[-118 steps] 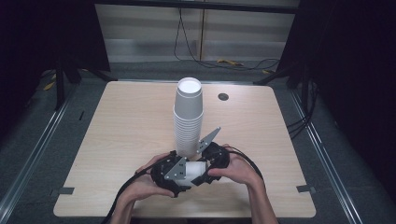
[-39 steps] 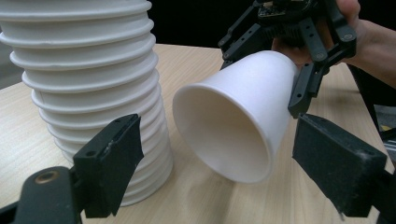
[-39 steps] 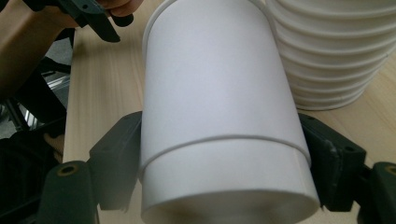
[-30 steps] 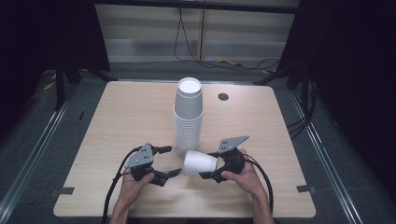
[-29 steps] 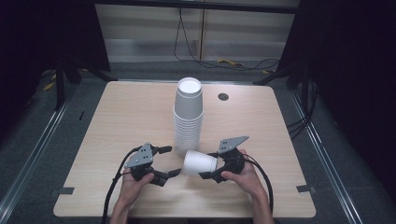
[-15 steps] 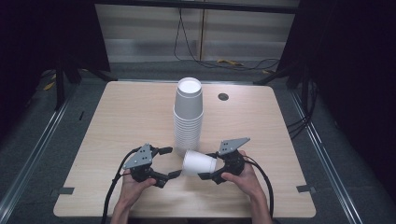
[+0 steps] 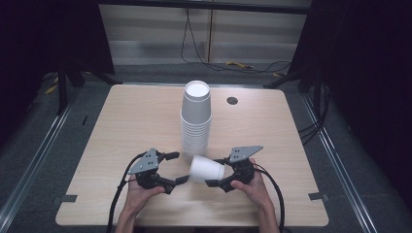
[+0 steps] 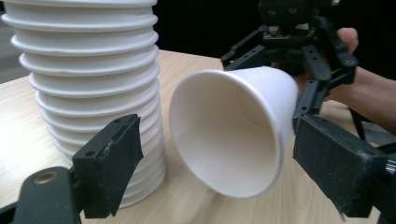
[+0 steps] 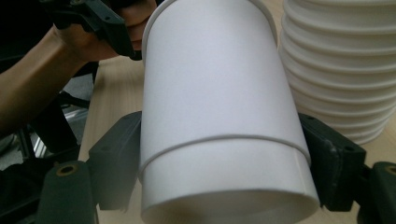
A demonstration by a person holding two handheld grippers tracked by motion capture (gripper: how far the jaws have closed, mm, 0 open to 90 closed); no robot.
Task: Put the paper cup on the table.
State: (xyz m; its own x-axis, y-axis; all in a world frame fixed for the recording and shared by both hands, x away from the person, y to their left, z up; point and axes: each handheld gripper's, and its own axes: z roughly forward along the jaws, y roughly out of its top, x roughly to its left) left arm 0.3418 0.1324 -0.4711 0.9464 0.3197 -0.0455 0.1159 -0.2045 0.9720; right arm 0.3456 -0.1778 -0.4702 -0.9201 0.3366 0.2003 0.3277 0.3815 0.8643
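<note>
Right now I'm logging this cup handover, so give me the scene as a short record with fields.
held item: single white paper cup, on its side, mouth toward the left gripper
right gripper: shut on the cup's base end
left gripper: open, jaws apart, short of the rim
nearby: tall stack of white paper cups, upright
surface: light wooden table

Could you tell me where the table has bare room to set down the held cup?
Bare table lies left of the stack, and right of it below the hole. It is crowded at the near middle: left tool, cup, right tool.
</note>
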